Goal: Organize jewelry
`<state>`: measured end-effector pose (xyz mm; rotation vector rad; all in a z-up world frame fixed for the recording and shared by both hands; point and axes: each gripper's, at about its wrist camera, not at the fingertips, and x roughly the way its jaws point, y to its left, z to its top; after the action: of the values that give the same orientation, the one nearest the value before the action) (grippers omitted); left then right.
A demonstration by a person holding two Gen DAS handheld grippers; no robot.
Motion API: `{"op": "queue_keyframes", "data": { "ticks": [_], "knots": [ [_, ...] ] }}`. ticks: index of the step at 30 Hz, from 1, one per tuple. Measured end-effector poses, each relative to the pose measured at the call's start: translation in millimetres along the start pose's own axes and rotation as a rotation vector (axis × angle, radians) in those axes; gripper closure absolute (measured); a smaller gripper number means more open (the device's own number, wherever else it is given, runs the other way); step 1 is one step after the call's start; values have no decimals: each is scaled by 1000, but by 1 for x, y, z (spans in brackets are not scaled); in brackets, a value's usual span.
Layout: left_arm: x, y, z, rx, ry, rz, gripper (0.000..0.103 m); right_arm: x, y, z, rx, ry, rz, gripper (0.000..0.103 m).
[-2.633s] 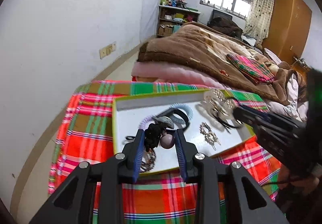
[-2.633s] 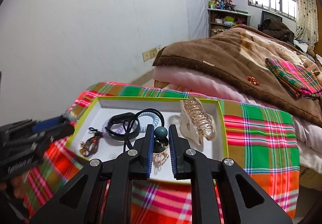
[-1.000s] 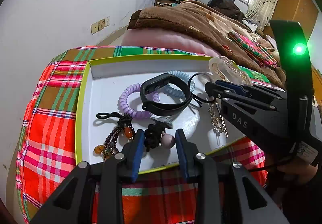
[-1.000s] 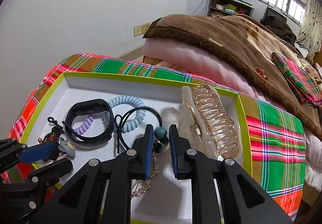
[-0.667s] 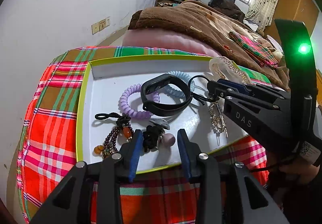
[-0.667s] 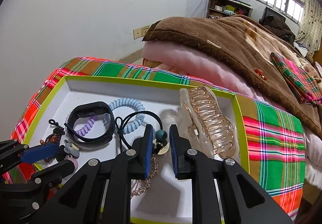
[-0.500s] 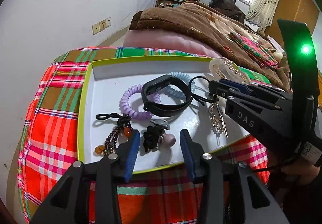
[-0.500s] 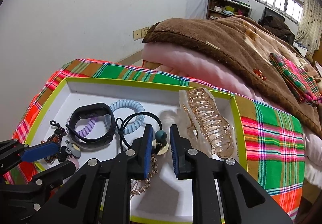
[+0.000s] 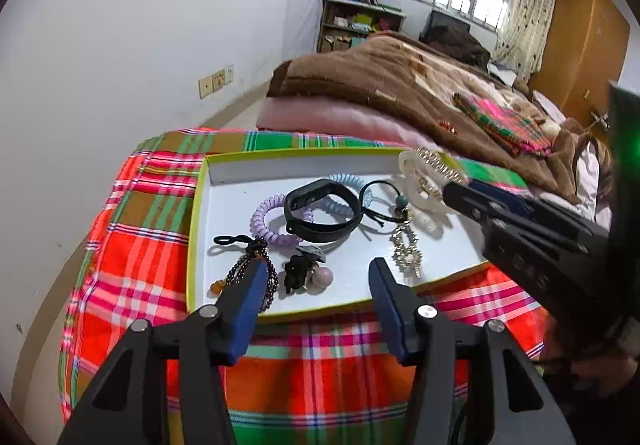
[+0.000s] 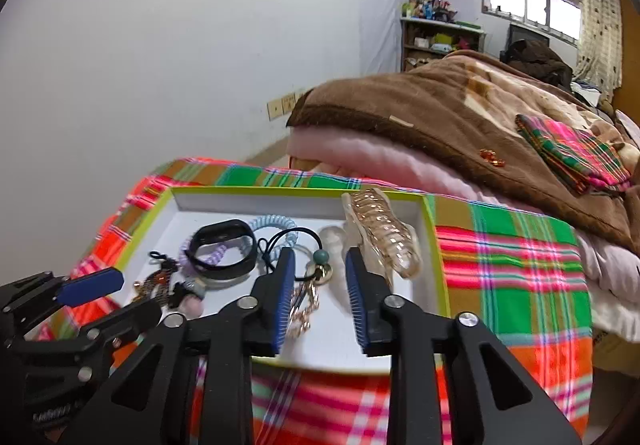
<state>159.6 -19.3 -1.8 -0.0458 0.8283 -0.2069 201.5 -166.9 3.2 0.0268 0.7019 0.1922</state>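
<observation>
Both your claws are spread apart and holding nothing. Your left claw (image 9: 316, 277) hangs over the near edge of the tray (image 9: 280, 155), and your right claw (image 10: 320, 269) sits over the tray's middle.

Going left to right across the tray on the plaid-covered desk (image 9: 132, 245), I count:
- one dark beaded bracelet (image 9: 250, 265) with a black loop, at the left
- one black hair tie with a pink ball (image 9: 306, 273), right between your left claw's tips, lying loose
- two spiral hair ties, a purple one (image 9: 266, 223) and a light blue one (image 9: 346, 191)
- one black wristband (image 9: 320, 211) lying across both of those
- one black elastic with a teal bead (image 9: 394, 203)
- one gold chain piece (image 9: 406, 249) just below that
- one clear and gold claw clip (image 10: 384, 233) at the far right, leaning on the tray's rim

So all the jewelry is in the tray.

The left wrist view shows the beaded bracelet whole; in the right wrist view your left claw (image 10: 120, 295) covers part of it. The right wrist view gives the full claw clip, while the left one only catches part of it behind your right claw (image 9: 472, 193). The folded plaid cloth (image 10: 576, 153) on the brown blanket (image 10: 440, 113) shows in both.
</observation>
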Motion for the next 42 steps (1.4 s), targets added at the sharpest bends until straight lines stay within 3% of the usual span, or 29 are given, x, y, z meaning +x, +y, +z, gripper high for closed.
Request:
{"op": "queue_keyframes", "data": {
  "ticks": [1,2,6,19,42],
  "knots": [
    [-5,-2,-2,2,-13,15,45,-7,0,-3,7,-7,10,55],
    [-9,-4,-3,7,-23,27,45,-15,0,-8,13,-14,16,54],
    [-23,-11,-9,27,-50,39,45,-37,1,-22,23,-36,-11,54],
    [-55,-26,-29,45,-125,178,44,-91,5,-50,42,-105,-51,54],
    [-69,-19,-39,-16,-138,182,44,-108,18,-61,43,-112,-70,54]
  ]
}}
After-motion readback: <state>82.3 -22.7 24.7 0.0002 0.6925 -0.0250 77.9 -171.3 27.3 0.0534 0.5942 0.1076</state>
